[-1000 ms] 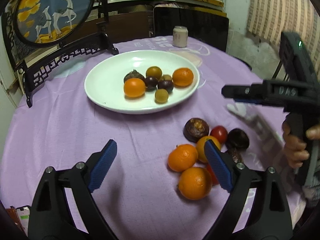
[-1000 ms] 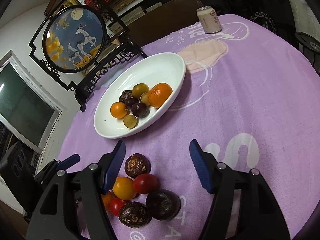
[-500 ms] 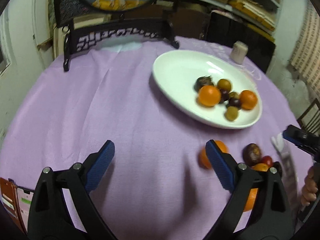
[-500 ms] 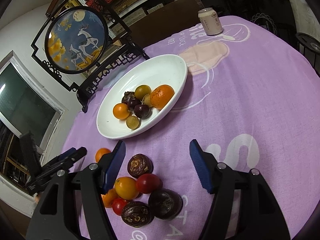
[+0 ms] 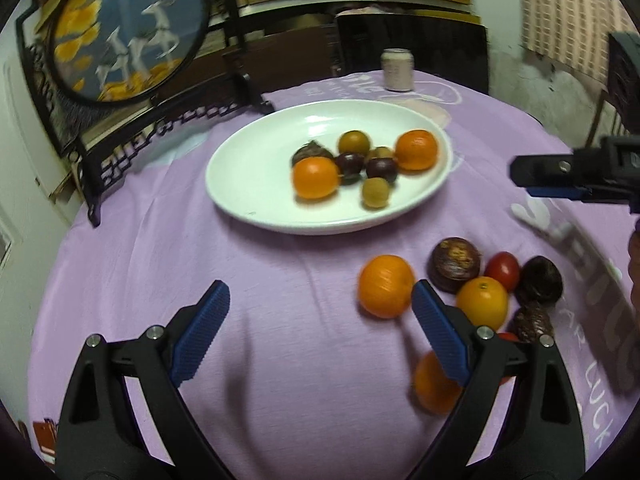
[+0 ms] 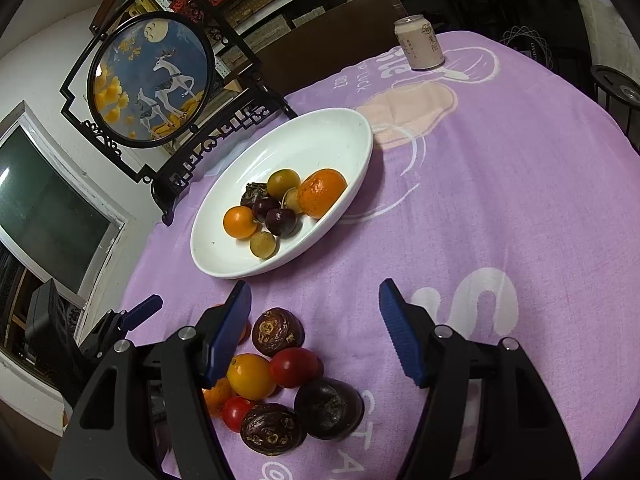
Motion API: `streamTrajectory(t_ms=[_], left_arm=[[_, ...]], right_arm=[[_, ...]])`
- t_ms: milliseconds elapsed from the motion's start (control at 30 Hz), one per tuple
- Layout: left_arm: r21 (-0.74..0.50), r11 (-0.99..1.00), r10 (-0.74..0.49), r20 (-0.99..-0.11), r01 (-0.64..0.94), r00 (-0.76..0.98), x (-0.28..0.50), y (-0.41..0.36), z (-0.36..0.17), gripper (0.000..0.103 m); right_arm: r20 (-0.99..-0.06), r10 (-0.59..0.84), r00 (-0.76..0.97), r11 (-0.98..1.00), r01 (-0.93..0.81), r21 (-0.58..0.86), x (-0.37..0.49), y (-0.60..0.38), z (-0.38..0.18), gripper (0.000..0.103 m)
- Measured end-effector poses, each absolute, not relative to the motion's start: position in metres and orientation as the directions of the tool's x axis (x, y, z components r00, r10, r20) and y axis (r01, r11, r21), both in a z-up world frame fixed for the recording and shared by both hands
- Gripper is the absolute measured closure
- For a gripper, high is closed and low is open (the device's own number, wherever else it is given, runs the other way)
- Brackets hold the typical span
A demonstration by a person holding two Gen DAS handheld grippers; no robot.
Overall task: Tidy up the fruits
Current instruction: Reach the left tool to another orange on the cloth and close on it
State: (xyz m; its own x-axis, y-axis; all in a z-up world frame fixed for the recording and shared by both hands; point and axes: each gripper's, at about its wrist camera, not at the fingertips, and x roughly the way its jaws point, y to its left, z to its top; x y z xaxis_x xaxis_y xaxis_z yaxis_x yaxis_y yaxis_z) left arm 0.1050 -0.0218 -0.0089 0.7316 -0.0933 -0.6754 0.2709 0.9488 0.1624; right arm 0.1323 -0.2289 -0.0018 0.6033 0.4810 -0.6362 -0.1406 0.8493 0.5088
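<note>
Hovering over the worktop's purple cloth [image 5: 280, 360], the left gripper [image 5: 320, 332] has its jaws spread wide with nothing between them. At about two o'clock from it lies a loose pile of fruit: an orange [image 5: 386, 286] sits just beside the right blue pad, and past it come a wrinkled dark passion fruit [image 5: 454, 264], a red tomato [image 5: 502, 270], a yellow-orange citrus [image 5: 482, 302] and another dark fruit [image 5: 538, 280]. A second orange [image 5: 434, 386] lies partly behind that jaw, blurred. The right gripper [image 6: 316, 332] hangs above the same pile, jaws likewise spread and empty, with the passion fruit [image 6: 278, 330] and tomato [image 6: 294, 366] in the gap nearer its left pad. At twelve o'clock the white plate [image 5: 248, 196] holds two oranges, several dark plums and what may be small yellowish fruits. A drinks can [image 6: 418, 42] stands at the far edge, and a round deer screen [image 6: 150, 80] stands at ten o'clock
</note>
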Motion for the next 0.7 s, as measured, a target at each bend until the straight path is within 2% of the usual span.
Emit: streamTrajectory(t_ms=[167,333,400,467,600,700], left_arm=[[0.232,0.933,-0.048,-0.678,0.275,0.734,0.109,-0.036,-0.017,0.010],[0.182,0.952,-0.051,-0.702,0.247,0.711,0.124,-0.025,-0.019,0.010],[0.113,0.958,-0.104,-0.722,0.264,0.684,0.127,-0.018,-0.019,0.019],[0.059,0.950,-0.165,-0.738,0.306,0.654,0.127,-0.020,-0.020,0.035],[0.090,0.928,-0.178,-0.745,0.362,0.642,0.123,-0.037,-0.027,0.042],[0.070,0.920,-0.205,-0.752,0.385,0.627,0.126,-0.044,-0.029,0.055]], right_arm=[[-0.637,0.480,0.603,0.851,-0.141,0.506,0.132,-0.229,-0.002,0.036],[-0.640,0.477,0.603,0.854,-0.145,0.500,0.133,-0.229,-0.002,0.036],[-0.639,0.476,0.605,0.855,-0.150,0.496,0.132,-0.228,-0.002,0.036],[-0.640,0.477,0.603,0.857,-0.156,0.491,0.132,-0.226,-0.002,0.036],[-0.647,0.472,0.599,0.862,-0.160,0.481,0.133,-0.222,-0.003,0.036],[-0.652,0.470,0.595,0.864,-0.160,0.477,0.133,-0.221,-0.004,0.036]])
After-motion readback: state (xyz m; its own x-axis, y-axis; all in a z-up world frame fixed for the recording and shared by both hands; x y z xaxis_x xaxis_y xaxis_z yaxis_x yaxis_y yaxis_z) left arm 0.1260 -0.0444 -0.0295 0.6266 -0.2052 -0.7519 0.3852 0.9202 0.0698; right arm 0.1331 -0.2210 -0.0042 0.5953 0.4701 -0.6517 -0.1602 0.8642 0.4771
